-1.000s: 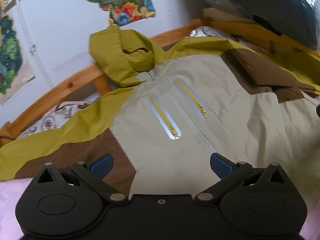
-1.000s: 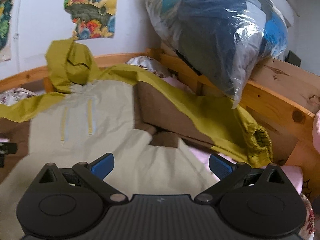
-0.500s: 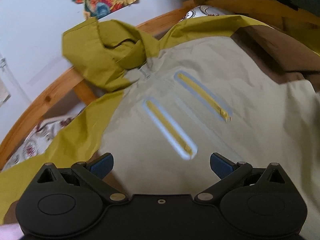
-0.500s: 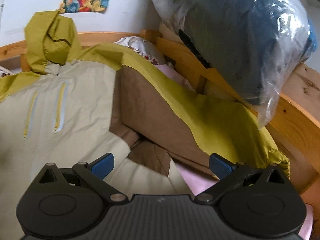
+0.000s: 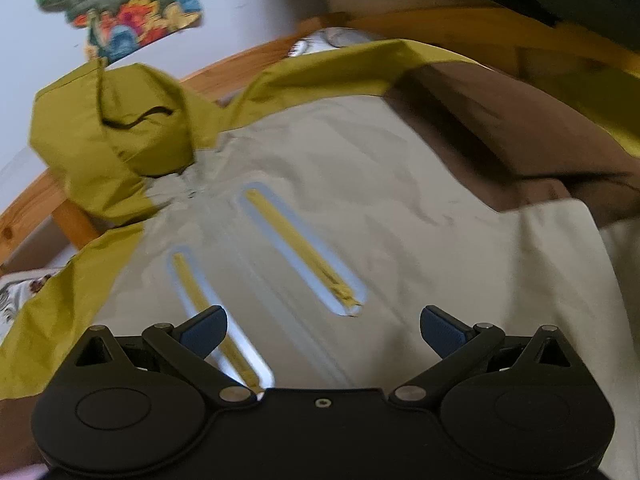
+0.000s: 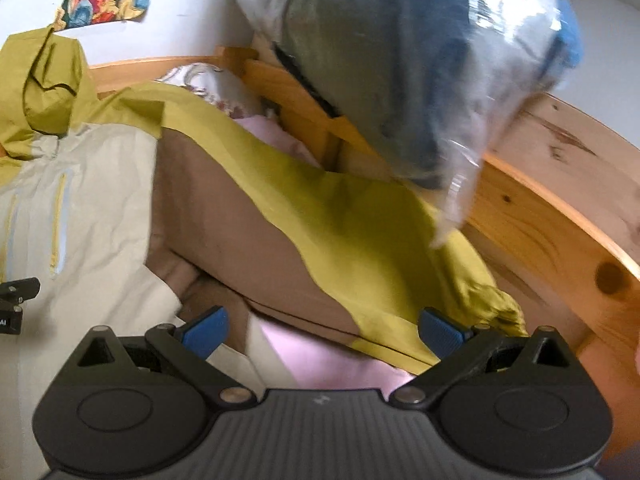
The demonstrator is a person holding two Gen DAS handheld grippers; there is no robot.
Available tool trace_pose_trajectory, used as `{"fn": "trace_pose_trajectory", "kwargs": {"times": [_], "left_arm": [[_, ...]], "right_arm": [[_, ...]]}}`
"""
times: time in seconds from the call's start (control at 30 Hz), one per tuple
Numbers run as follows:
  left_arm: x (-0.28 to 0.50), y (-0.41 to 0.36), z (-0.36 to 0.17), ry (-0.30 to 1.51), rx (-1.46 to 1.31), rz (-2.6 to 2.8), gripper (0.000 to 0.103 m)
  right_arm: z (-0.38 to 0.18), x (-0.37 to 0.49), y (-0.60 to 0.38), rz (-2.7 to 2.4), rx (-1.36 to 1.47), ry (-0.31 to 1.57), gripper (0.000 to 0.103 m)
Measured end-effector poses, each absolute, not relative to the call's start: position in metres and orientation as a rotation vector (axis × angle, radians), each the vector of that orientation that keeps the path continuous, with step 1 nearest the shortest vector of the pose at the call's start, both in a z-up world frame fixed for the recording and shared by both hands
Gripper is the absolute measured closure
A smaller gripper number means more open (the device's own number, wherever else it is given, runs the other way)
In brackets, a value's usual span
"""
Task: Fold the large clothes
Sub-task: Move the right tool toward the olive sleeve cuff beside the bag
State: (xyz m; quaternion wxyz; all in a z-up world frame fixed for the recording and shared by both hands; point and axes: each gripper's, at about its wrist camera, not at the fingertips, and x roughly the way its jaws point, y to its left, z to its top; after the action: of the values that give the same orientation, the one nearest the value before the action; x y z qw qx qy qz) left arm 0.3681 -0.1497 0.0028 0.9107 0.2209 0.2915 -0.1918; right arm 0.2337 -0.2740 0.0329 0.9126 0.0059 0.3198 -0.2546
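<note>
A large jacket (image 5: 360,200) lies spread front-up on a bed, beige in the body with brown and olive-yellow sleeves. Its olive hood (image 5: 116,140) rests against the wooden headboard, and two yellow chest zips (image 5: 300,248) run down the front. My left gripper (image 5: 322,326) hovers open just over the chest, nothing between its blue pads. The right gripper (image 6: 322,328) is open above the jacket's right sleeve (image 6: 328,232), whose gathered olive cuff (image 6: 492,300) lies by the bed rail. Part of the left gripper (image 6: 16,304) shows at the right wrist view's left edge.
A wooden bed frame (image 6: 560,208) curves round the far and right sides. A bulging clear plastic bag of dark and blue clothes (image 6: 420,60) hangs over the right rail. Pink bedding (image 6: 332,364) lies under the sleeve. Colourful posters (image 5: 116,4) hang on the white wall.
Both grippers have moved forward and lower. The left one has closed in on the chest zips and hood; the right one has travelled along the right sleeve toward its cuff. Both stay open.
</note>
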Motion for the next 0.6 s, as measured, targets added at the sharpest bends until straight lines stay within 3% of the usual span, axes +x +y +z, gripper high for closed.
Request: {"fn": "trace_pose_trajectory", "kwargs": {"times": [0.37,0.6], "left_arm": [[0.359,-0.146,-0.013,0.649,0.399,-0.405,0.0],[0.357,-0.14,-0.011,0.624,0.42,-0.386,0.0]], "right_arm": [[0.03,0.192,-0.292,-0.737,0.041,0.556,0.001],[0.025,0.186,-0.31,-0.773,-0.048,0.497,0.011]]}}
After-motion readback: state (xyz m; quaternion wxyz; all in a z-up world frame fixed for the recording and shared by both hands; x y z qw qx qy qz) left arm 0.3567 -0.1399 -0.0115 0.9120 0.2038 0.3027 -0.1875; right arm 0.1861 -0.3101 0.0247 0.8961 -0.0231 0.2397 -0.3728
